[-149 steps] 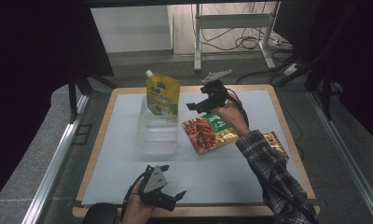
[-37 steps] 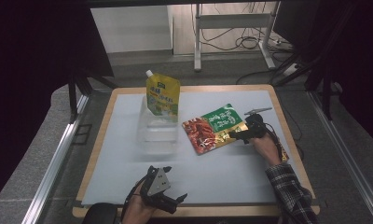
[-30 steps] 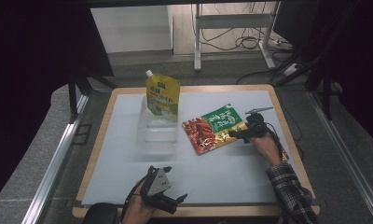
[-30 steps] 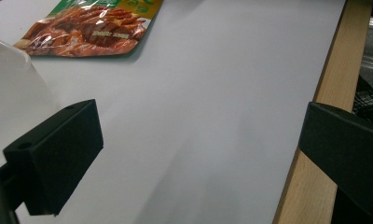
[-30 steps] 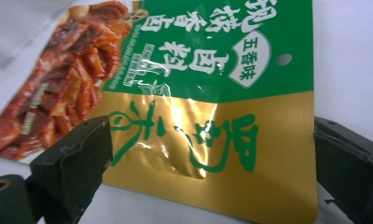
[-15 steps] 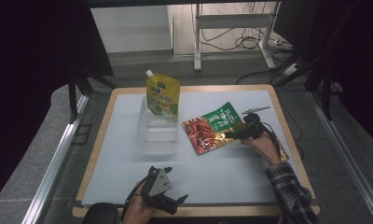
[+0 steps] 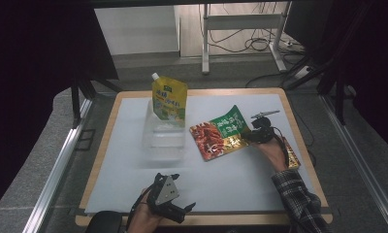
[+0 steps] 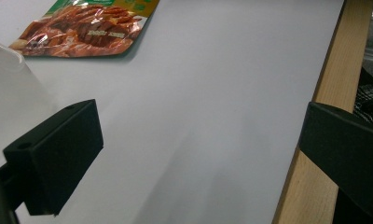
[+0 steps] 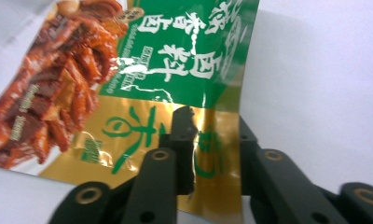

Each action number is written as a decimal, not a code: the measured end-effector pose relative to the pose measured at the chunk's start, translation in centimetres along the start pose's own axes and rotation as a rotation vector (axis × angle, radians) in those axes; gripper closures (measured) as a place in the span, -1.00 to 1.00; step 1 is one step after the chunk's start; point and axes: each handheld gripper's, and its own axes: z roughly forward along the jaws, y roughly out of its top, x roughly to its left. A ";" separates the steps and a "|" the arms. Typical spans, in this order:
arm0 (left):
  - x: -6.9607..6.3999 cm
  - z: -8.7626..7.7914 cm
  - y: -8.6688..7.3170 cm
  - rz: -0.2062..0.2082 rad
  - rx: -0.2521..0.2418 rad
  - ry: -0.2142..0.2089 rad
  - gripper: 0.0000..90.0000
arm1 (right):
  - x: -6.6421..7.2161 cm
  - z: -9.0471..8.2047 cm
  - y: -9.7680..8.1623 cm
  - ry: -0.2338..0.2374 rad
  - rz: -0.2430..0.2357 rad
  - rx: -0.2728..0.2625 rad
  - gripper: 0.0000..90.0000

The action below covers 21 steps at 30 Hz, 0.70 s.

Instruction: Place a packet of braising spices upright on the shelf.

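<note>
L gripper (image 7: 175, 209) sits at the table's (image 7: 134, 194) near edge, jaws wide apart w/ nothing between them; in the left gripper view only bare white mat shows between the two pads. We'd leave it parked there, it's not needed for this step.

Moving right: clear plastic bin (image 7: 164, 138) at mid-table, w/ the yellow spout pouch (image 7: 169, 101) standing at its far end, toward the far edge. Just beside the bin's right side lies the green-and-red snack packet (image 7: 221, 133), its right end tipped up off the mat.

R gripper (image 7: 254, 138), toward the table's right edge, has just been closing its jaws, and the packet's gold bottom edge (image 9: 212, 154) is between them; the right gripper view shows the pads pinching the foil. Grip is near one corner, so we judge the packet will droop and swing on the lift. We'd raise it slowly, keep the wrist level, clear the bin's rim before moving across, and release only once the packet hangs over the bin's opening. A second packet (image 7: 291, 156) lies under the R hand; avoid dragging it.
</note>
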 end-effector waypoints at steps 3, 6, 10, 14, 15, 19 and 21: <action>0.0 0.0 0.0 0.002 0.002 0.000 -1.00 | 0.1 0.1 0.0 -0.019 -0.008 0.008 0.77; 0.0 0.0 0.0 0.003 0.002 0.000 -1.00 | 0.1 0.2 0.0 -0.027 -0.011 0.011 0.78; 0.0 0.0 0.0 0.005 0.003 0.000 -1.00 | 0.4 0.2 0.1 -0.056 -0.029 0.024 0.93; 0.0 0.0 0.0 0.006 0.004 0.001 -1.00 | 0.6 0.0 0.3 -0.060 -0.042 0.016 0.97; 0.0 0.0 0.0 0.006 0.004 0.001 -1.00 | 0.6 0.0 0.3 -0.060 -0.042 0.016 0.97; -0.1 0.0 0.0 0.010 0.006 0.003 -1.00 | 1.1 -0.6 0.5 -0.070 -0.075 -0.011 0.97; -0.1 0.0 0.0 0.009 0.006 0.004 -1.00 | 1.2 -0.8 0.6 -0.067 -0.076 -0.017 0.97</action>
